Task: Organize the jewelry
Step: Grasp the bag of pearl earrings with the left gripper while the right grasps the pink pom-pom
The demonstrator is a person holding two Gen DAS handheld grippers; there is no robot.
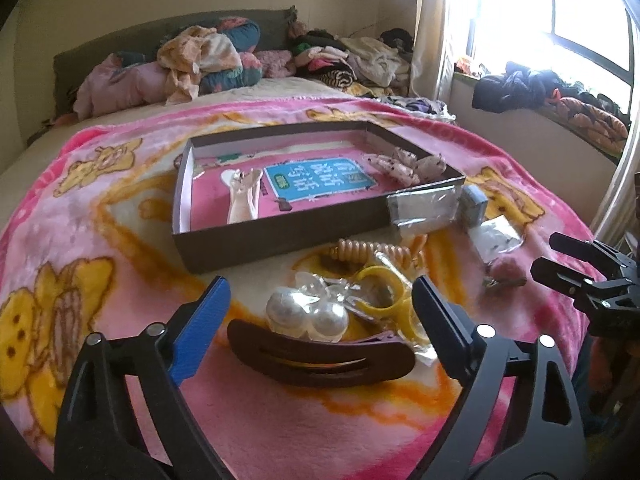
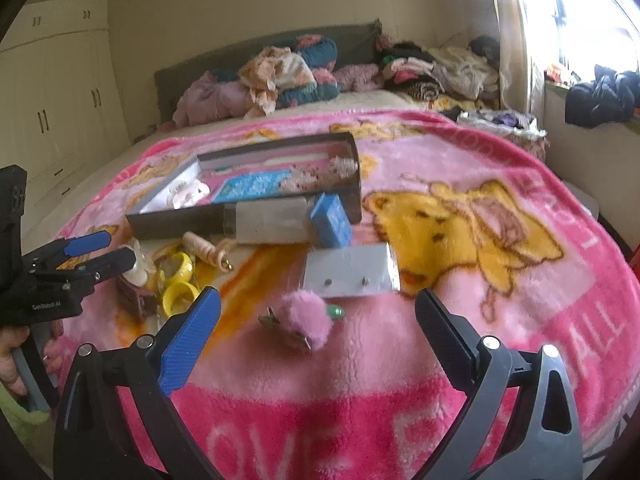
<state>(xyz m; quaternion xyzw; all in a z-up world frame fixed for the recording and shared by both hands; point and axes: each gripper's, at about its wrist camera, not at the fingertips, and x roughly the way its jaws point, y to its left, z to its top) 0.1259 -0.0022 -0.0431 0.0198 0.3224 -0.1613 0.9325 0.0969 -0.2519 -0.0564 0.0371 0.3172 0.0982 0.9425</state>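
Observation:
My left gripper [image 1: 320, 320] is open over a small heap on the pink blanket. A pearl hair clip [image 1: 308, 316] and a dark brown hair clip [image 1: 320, 356] lie between its fingers, and neither pad touches them. Yellow rings [image 1: 384, 300] and a beige spiral hair tie [image 1: 360, 252] lie just beyond. A shallow dark box [image 1: 276, 236] behind them holds a white clip [image 1: 240, 196] and a speckled fabric piece [image 1: 404, 164]. My right gripper [image 2: 316, 332] is open around a pink pompom clip [image 2: 306, 322], with wide gaps on both sides. Just past the clip lies an earring card [image 2: 348, 272].
A silver packet [image 2: 272, 220] and a small blue box [image 2: 330, 220] lean against the dark box's front wall. The left gripper [image 2: 120, 246] shows at the left edge, a hand [image 2: 12, 356] below it. Piled clothes [image 1: 200, 60] cover the bed's head. A windowsill [image 1: 540, 92] stands to the right.

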